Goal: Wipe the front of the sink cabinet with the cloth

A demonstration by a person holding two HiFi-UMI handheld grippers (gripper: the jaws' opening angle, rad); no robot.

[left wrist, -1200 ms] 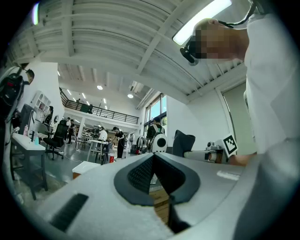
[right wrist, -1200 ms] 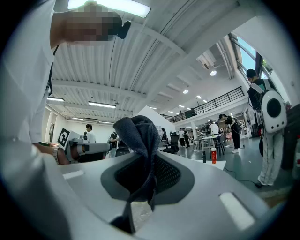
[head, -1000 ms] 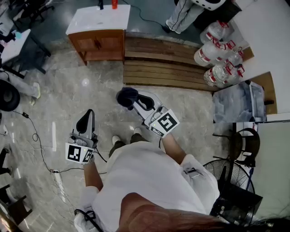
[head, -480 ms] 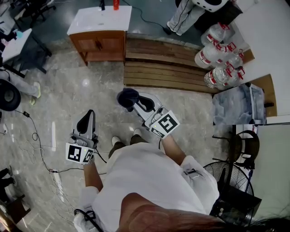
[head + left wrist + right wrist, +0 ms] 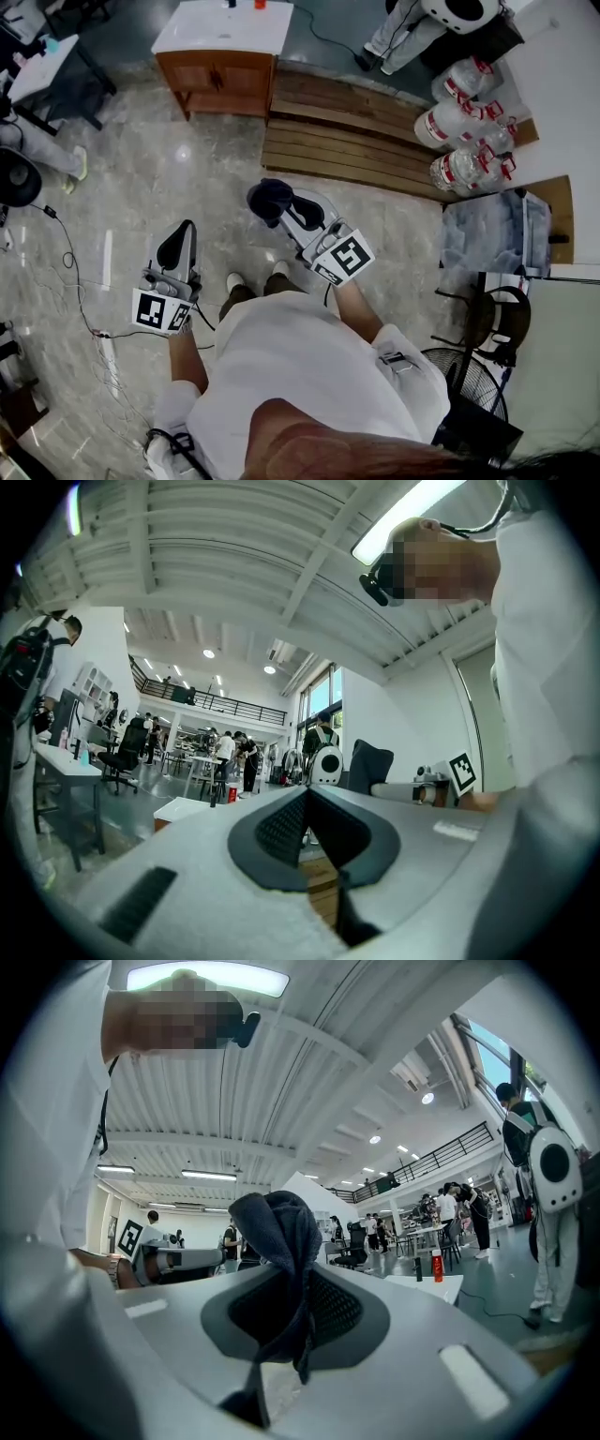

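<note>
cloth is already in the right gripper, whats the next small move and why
Probably step toward the sink cabinet and bring the right gripper up to its wooden front. The dark cloth is pinched between that gripper's fingers, but the cabinet stands well ahead across the floor, and nothing touches its front yet.

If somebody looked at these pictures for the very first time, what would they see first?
Probably the dark blue cloth, bunched up in the shut jaws of the right gripper, in the middle of the head view. Next come the wooden sink cabinet with its white top, far off at the top of that view, and the big clear water bottles piled at the upper right. The left gripper is shut on nothing.
</note>
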